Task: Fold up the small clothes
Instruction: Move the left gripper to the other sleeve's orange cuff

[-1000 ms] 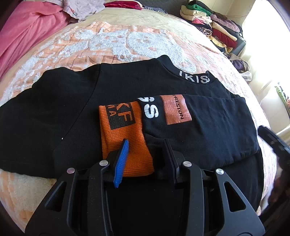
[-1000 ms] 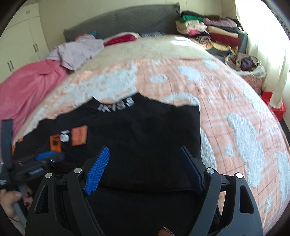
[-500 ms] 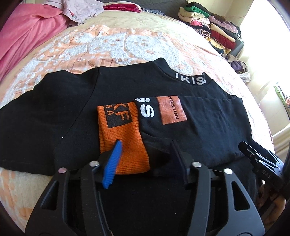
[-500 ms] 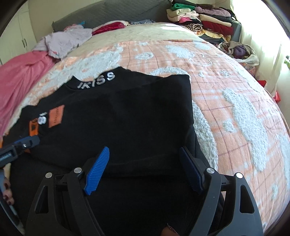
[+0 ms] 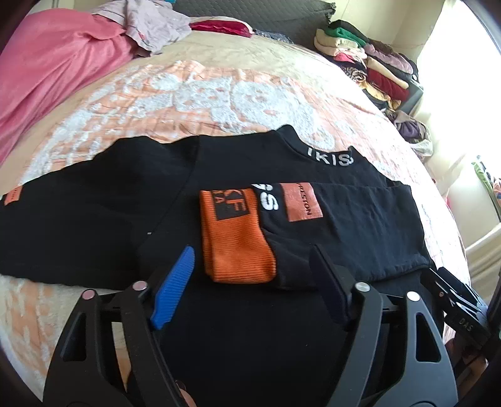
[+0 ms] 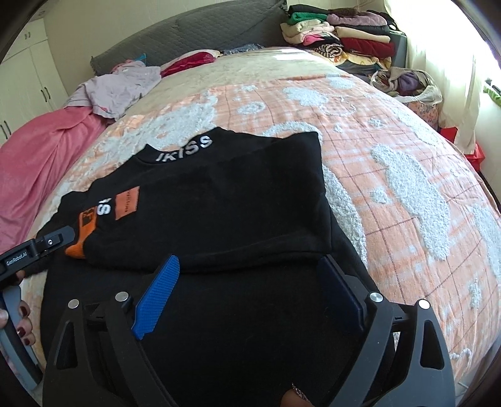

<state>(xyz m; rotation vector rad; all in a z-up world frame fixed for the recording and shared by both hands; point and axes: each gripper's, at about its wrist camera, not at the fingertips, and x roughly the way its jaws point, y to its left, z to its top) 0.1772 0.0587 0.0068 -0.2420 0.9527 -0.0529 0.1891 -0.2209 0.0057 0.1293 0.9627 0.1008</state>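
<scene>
A black sweatshirt [image 5: 238, 175] with "IKISS" on its collar lies flat on the bed. One sleeve is folded across its body and ends in an orange cuff [image 5: 235, 244]. The other sleeve stretches out to the left. My left gripper [image 5: 250, 253] hovers just short of the cuff. Its jaws are opening, and the cuff's end lies between the tips without being pressed. My right gripper [image 6: 249, 261] is over the sweatshirt [image 6: 219, 203] near the folded edge. Its jaws are also opening, with only flat black cloth below them. The left gripper [image 6: 37, 247] shows at the left edge of the right wrist view.
A peach and white bedspread [image 6: 391, 175] covers the bed. A pink blanket [image 5: 47, 62] and a lilac garment [image 5: 150, 22] lie at the far left. Folded clothes are stacked [image 6: 338, 34] at the far right. A hand with dark red nails [image 6: 22, 322] holds the left gripper's handle.
The left jaws have spread apart, let go of the orange cuff and drawn back a little. The right jaws have widened slightly and the right gripper has shifted sideways along the sweatshirt.
</scene>
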